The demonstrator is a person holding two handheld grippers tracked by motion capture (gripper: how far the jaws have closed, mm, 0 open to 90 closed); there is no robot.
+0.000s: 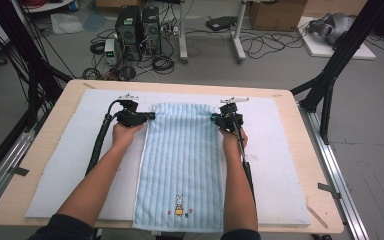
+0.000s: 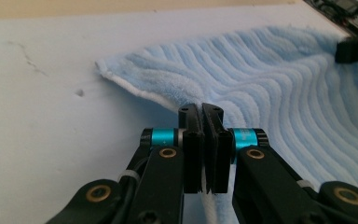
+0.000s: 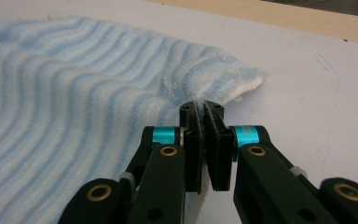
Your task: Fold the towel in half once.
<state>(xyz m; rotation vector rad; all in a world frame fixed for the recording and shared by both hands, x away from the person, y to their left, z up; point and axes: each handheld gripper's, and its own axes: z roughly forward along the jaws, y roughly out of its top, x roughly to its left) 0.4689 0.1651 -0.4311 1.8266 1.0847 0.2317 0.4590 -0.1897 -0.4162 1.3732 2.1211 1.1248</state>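
Wooden table (image 1: 300, 150) with a white foam mat (image 1: 280, 165) on top. On the mat lies the light blue striped terry towel (image 1: 180, 165), long axis running away from me, near hem with a small rabbit embroidery (image 1: 179, 206) hanging at my edge of the table.

I've got both claws on the far end of the towel, one per side edge, a little short of the far corners.

Left gripper (image 1: 150, 116): jaws squeezed together on the towel's left edge; in the left gripper view (image 2: 203, 112) the white hem runs straight into the pinch. The far-left corner (image 2: 103, 70) sits free past the grip.

Right gripper (image 1: 214, 118): same, clamped tight on the right edge. The right gripper view (image 3: 202, 109) shows cloth bunched at the jaws, the far-right corner (image 3: 254, 81) poking out beyond.

My read: this is the start of a fold, far end to be brought toward me over the near half.

How I'd run it:
- Lift both sides together, level, so the far hem stays straight.
- Keep the grippers apart at towel width; light tension across stops the middle sagging.
- Raise just clear of the mat, then pull toward me in a low arc.
- Watch the loose corners: both may flop under. Lay down slowly so they settle flat.
- Line the far hem up with the near hem before letting go.
- The right pinch looks bunchy; if it slips, set down and regrip.
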